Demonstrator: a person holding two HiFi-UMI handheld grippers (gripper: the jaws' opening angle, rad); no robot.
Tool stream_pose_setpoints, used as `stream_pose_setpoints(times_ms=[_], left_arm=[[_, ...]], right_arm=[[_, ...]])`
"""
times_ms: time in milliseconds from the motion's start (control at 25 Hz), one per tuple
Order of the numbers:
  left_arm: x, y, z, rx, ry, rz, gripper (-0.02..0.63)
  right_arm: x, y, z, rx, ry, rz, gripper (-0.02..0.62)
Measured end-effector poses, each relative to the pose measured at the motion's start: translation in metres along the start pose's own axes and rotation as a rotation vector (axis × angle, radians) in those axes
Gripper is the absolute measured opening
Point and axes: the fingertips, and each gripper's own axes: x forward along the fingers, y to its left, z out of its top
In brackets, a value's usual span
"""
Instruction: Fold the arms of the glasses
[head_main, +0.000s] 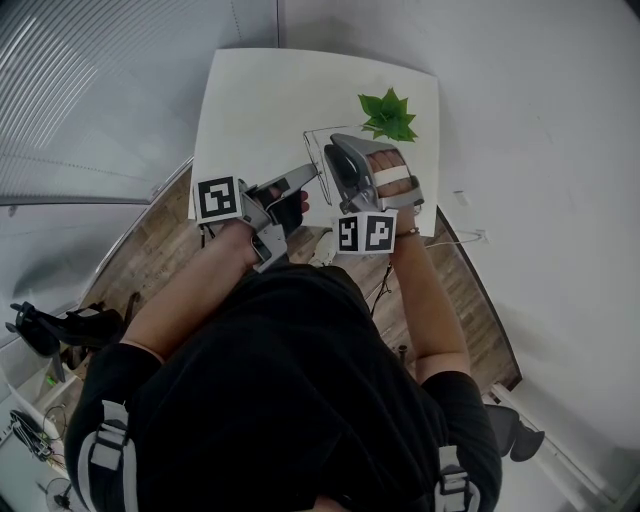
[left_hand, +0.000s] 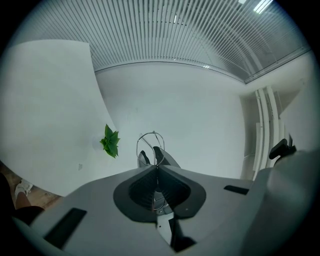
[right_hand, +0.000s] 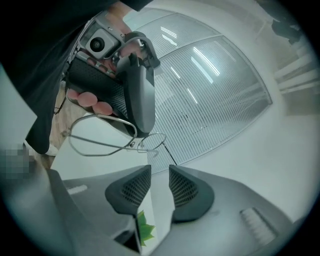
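Left gripper view: glasses (left_hand: 156, 147) between closed jaws

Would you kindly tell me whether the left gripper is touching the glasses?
Touching. The left gripper view shows the left gripper closed on the glasses, their wire frame pinched between its jaws.

Thin wire-rimmed glasses (right_hand: 131, 145); held in the air, pinched by the left tool (left_hand: 157, 169).
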Motion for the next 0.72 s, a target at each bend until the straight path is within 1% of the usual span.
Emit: stream_pose_setpoints(times_ms=[200,440,720], left_arm=[[-0.004,0.003,0.006,0.007,-0.015,0.009,0.012],[-0.005,0.008,0.011,0.008,-0.022,0.016,0.012],[-0.008,0.010,0.009,0.020,-0.021,0.024,0.012]], right_arm=[[-0.012,-0.012,-0.018,0.102,0.022,-0.042,0.121],[-0.014,-0.025,-0.045,0.172,0.076,-0.082,0.120],[-0.014,-0.033,-0.064,0.236,0.110,-0.073,0.121]])
